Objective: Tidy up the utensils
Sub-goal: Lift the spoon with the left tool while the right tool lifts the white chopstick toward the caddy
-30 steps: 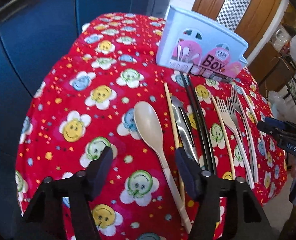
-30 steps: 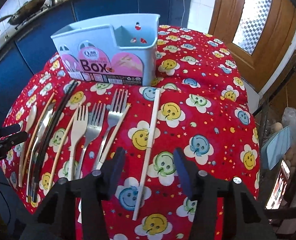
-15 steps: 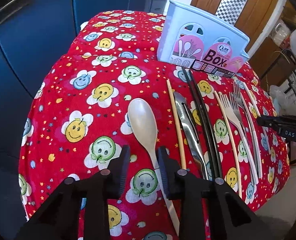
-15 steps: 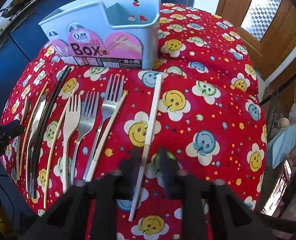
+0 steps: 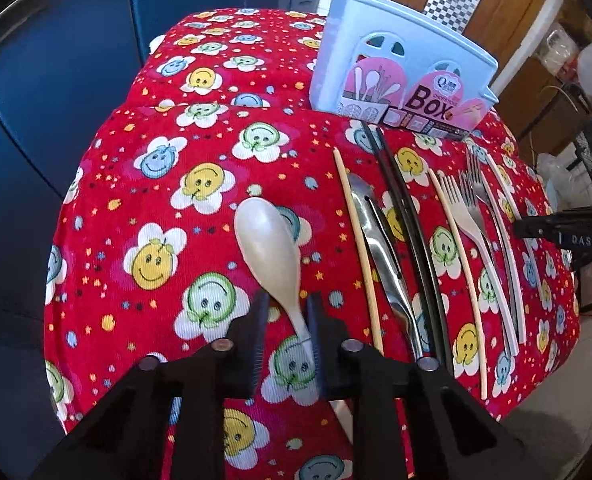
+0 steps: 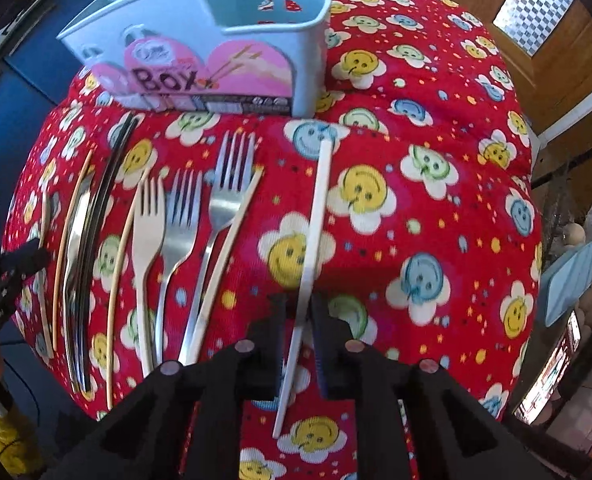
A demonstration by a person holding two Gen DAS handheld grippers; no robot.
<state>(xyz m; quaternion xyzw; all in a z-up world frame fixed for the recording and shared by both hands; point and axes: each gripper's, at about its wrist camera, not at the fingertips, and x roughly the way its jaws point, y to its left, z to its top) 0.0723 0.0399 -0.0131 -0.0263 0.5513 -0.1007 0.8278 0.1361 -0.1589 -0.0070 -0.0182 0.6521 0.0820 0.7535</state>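
Note:
A light blue utensil box [image 5: 399,76] stands at the far side of the red smiley cloth; it also shows in the right wrist view [image 6: 216,40]. My left gripper [image 5: 286,312] is shut on the handle of a cream spoon [image 5: 268,248], whose bowl points away. My right gripper [image 6: 297,312] is shut on a white chopstick [image 6: 315,216] that points toward the box. Between them lie cream chopsticks [image 5: 359,248], a steel knife [image 5: 379,248], black chopsticks [image 5: 411,220] and three forks [image 6: 184,216].
The table [image 6: 435,184] is covered with a red cloth and drops off at the near and side edges. Blue cabinets [image 5: 56,80] stand to the left and a wooden door [image 6: 555,40] behind right. A blue object [image 6: 571,280] sits off the right edge.
Both grippers moved forward and down and closed: the left onto the spoon handle, the right onto the white chopstick. A second ago both were open.

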